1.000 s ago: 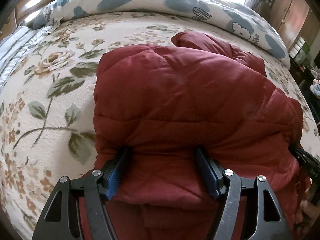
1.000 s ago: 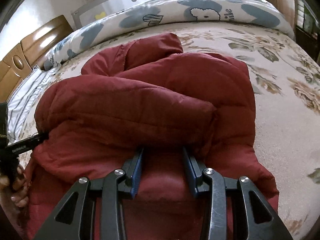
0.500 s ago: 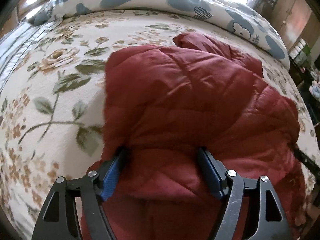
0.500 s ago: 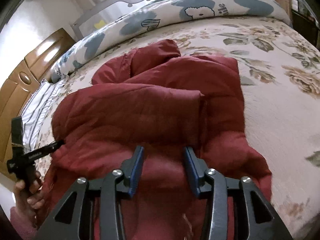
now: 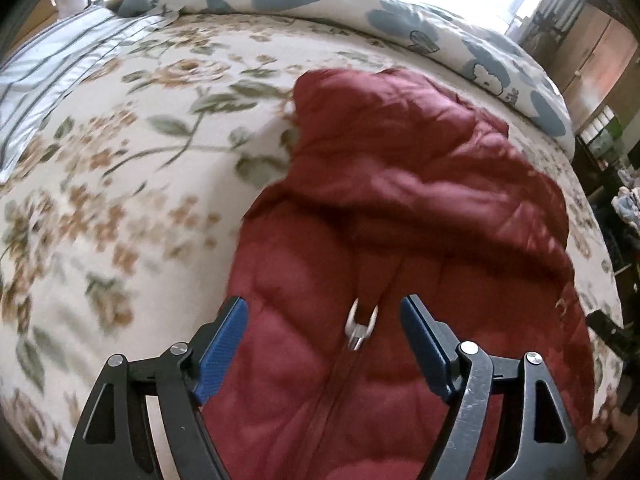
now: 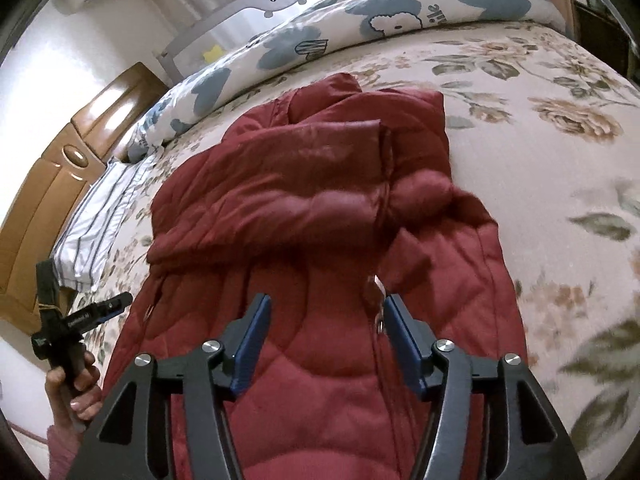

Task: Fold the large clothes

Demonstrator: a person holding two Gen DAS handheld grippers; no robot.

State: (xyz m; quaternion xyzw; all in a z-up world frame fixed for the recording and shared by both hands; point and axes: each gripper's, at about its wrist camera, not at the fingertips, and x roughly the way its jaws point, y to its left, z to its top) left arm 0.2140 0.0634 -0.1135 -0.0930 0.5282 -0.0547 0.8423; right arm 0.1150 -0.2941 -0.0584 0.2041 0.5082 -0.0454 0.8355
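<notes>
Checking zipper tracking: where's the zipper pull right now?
In the left wrist view the zipper pull sits low-centre on the red jacket, between the open left gripper's blue pads and touching neither.

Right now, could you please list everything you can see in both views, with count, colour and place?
jacket: one, dark red, quilted, partly folded on the bed, zipper pull showing
bedspread: one, cream with a flower print, under the jacket
quilt: one, white with blue shapes, bunched along the far edge of the bed
striped sheet: one, white with grey stripes, at the head end
headboard: one, brown wood, behind the striped sheet
bed rail: one, grey, beyond the quilt
left gripper: black with blue pads, open, over the jacket
right gripper: black with blue pads, open, over the jacket
left hand: one, gripping its handle
</notes>
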